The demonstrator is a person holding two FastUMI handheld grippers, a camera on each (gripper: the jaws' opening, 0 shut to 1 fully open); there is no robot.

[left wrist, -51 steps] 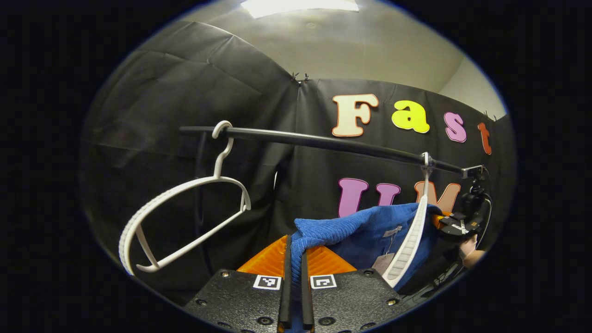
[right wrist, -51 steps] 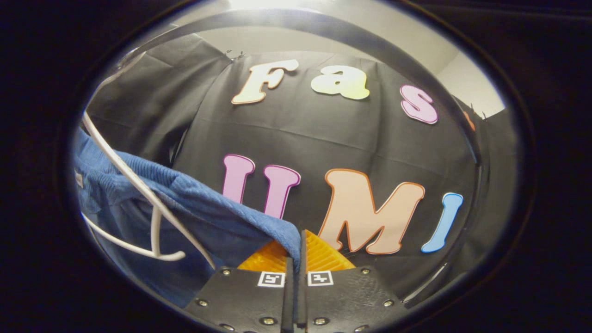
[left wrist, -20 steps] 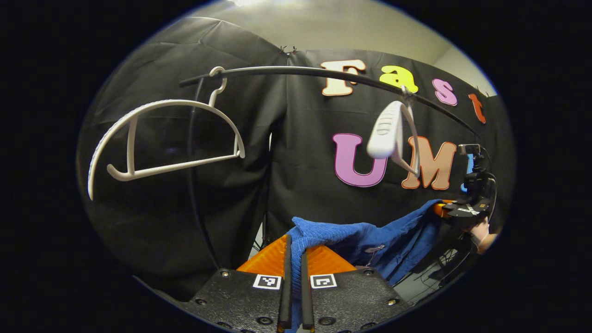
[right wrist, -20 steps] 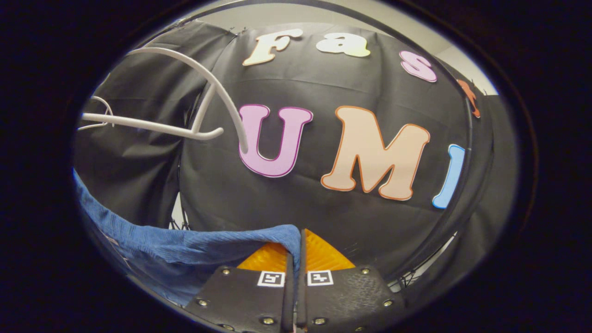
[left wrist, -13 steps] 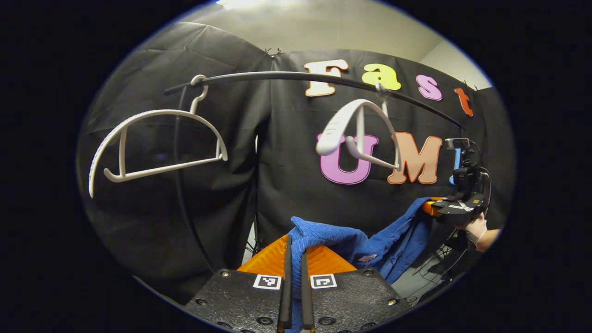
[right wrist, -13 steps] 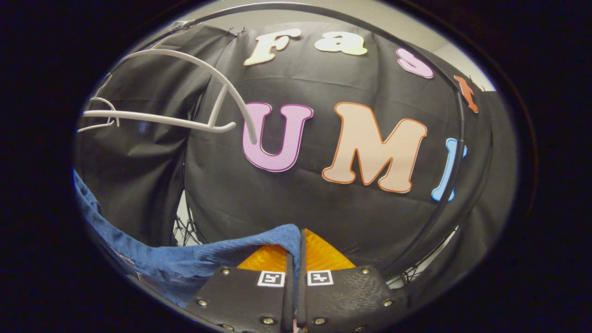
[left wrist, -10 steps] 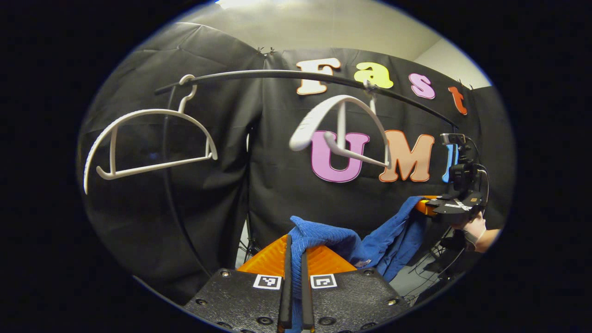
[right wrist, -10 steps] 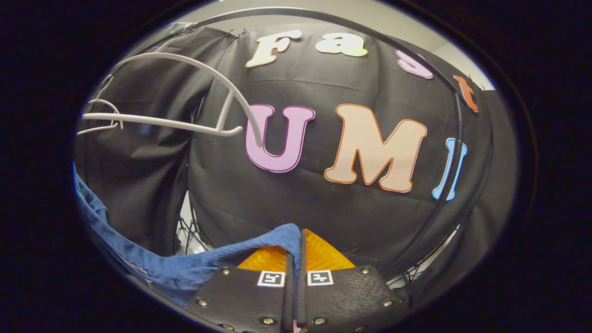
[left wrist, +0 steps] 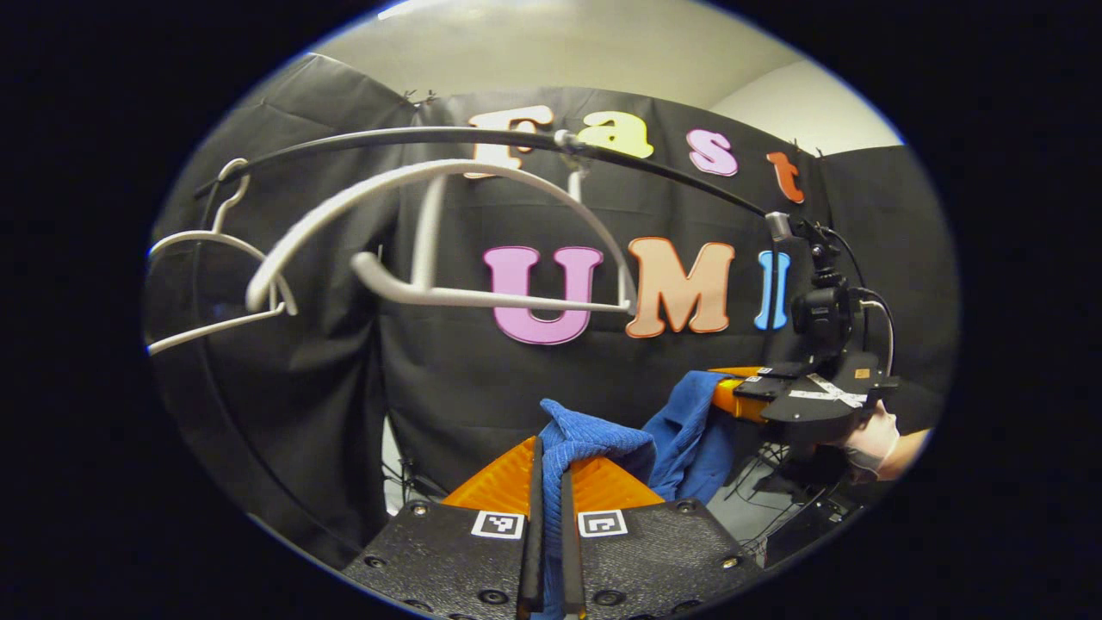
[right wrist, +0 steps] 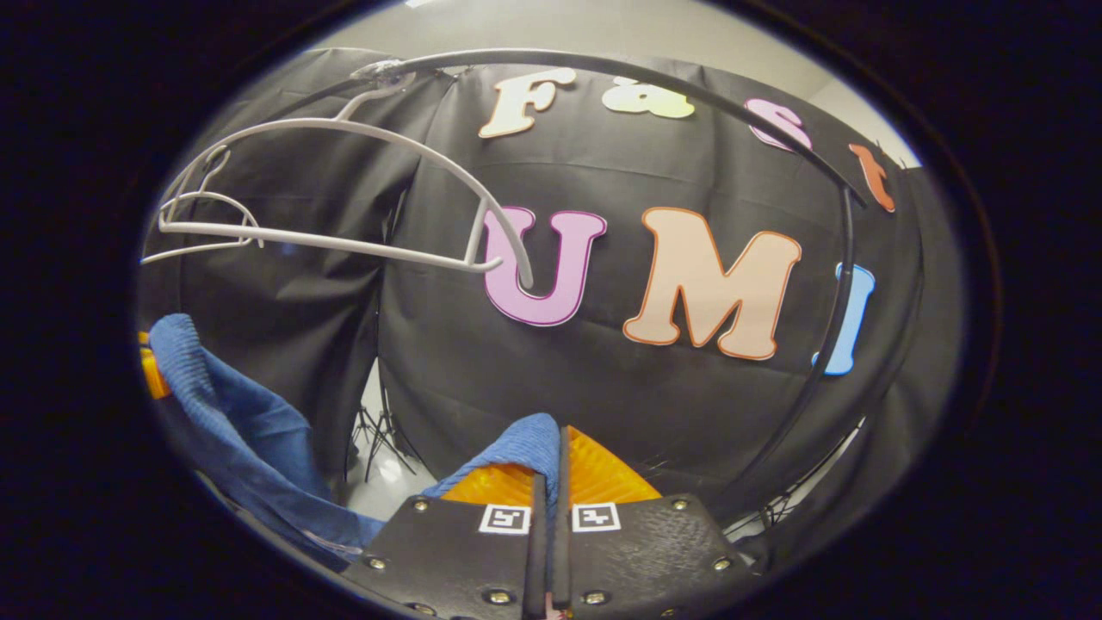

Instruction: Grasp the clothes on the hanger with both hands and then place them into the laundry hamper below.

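The blue garment (left wrist: 594,441) hangs below the black rail (left wrist: 413,138), clear of both white hangers, stretched between the two tools; the left gripper (left wrist: 548,482) has its fingers drawn narrow together with a bunched fold of the blue knit pinched between them, the cloth spilling up over the tips and trailing away to the far side; there, under the end of the rail, the right gripper (left wrist: 732,392) holds the other end of the garment, with a gloved hand (left wrist: 869,435) behind it and a small camera mounted on top; in the right gripper view that same tool (right wrist: 548,482) is closed tight on a fold of the blue cloth (right wrist: 525,443), which drops away and rises again to a second bunch at the far edge, beside an orange part that I take for the other tool, though its fingers cannot be made out there; the nearer hanger (left wrist: 448,232) dangles bare from the middle of the rail, tilted and turned slightly askew; a second empty hanger (left wrist: 215,267) hooks on near the rail's far end; beneath the rail, thin stand legs (right wrist: 370,430) show on a pale floor behind the black cloth wall; the hamper cannot be seen from here.
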